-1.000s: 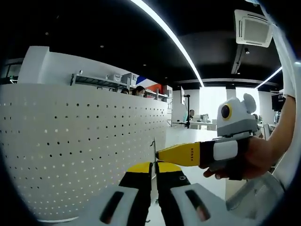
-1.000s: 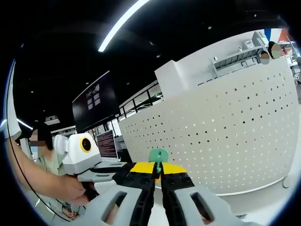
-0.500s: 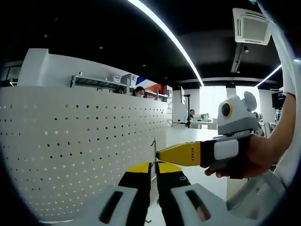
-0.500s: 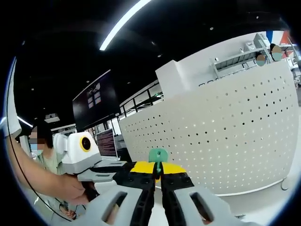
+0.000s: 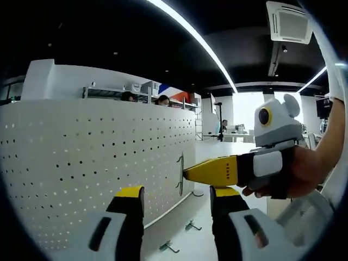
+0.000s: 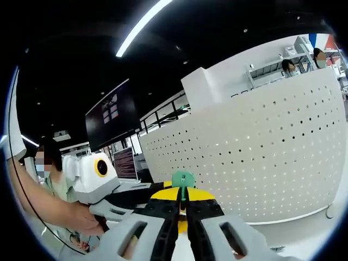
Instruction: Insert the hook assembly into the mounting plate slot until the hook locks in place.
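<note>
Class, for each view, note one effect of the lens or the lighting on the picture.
Left gripper view: the fisheye bows the flat pegboard, and the far windows are blown out. Right gripper view: the ceiling light strip glares against dark surroundings.

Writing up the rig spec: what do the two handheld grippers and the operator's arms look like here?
Both grippers match: pale grey bodies with dark oblong slots, black jaws capped in yellow. The left gripper shows its two jaw tips. The right gripper shows the same build; seen from the side, one yellow jaw carries small dark lettering. A white sleeve covers the upper arm; the forearm is bare. No cables visible.
</note>
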Tool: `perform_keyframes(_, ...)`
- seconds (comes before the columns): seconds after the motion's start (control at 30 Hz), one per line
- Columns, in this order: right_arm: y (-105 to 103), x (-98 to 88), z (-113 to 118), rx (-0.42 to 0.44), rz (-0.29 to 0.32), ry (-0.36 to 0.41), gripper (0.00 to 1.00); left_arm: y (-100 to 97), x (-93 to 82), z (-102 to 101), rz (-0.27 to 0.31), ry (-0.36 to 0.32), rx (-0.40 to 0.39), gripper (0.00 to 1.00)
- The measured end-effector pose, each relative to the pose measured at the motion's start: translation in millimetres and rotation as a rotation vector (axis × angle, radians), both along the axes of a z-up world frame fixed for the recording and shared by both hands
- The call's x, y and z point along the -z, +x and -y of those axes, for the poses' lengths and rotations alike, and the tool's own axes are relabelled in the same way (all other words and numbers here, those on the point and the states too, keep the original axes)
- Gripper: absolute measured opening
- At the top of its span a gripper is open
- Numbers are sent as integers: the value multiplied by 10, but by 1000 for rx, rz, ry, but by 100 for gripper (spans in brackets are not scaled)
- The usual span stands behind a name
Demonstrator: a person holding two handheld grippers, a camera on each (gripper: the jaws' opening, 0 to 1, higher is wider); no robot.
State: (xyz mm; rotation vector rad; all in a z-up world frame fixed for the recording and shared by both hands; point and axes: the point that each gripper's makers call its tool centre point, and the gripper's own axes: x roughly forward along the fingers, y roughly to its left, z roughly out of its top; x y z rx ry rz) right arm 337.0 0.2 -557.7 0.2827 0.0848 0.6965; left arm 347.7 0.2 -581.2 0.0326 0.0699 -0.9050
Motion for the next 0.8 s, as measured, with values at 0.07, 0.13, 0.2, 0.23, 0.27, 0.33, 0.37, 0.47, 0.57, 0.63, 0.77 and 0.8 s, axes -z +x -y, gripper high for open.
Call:
perform_keyframes(0.07, -1, 2, 4, 0, -1, 0, 1, 13, 3, -8, 5, 1, -8, 63)
perform_keyframes(0.13, -1, 4, 7, 0, -1, -1, 1, 20, 11, -13, 7, 3, -14, 68)
perform_keyframes(0.2, -2, 7, 8, -1, -3, 1, 1, 33, 14, -26, 11, 6, -27, 76)
perform_keyframes(0.23, -3, 10, 8, 0, -3, 0, 1, 43, 8, -34, 16, 5, -35, 79)
perform_keyframes(0.27, -4, 10, 9, 0, -3, -1, 1, 45, 6, -35, 16, 3, -37, 82)
perform_keyframes(0.33, -7, 13, 7, -1, -4, -3, 1, 52, 10, -44, 15, 3, -40, 82)
perform_keyframes(0.37, -7, 13, 8, 0, -4, -3, 1, 54, 12, -46, 16, 5, -42, 82)
perform_keyframes(0.47, -2, 11, 15, 1, -2, -5, 1, 50, 14, -49, 14, 3, -41, 82)
perform_keyframes(0.57, 3, 12, 25, 5, 0, -9, 1, 53, 7, -78, 12, -4, -51, 81)
perform_keyframes(0.63, 0, 7, 30, 6, 3, -15, 1, 51, 6, -101, 10, -9, -56, 81)
perform_keyframes(0.77, 20, -16, 64, 21, 13, -33, 1, 50, 23, -181, 3, -25, -70, 81)
perform_keyframes(0.8, 24, -20, 69, 24, 15, -41, 1, 46, 28, -204, 5, -23, -76, 81)
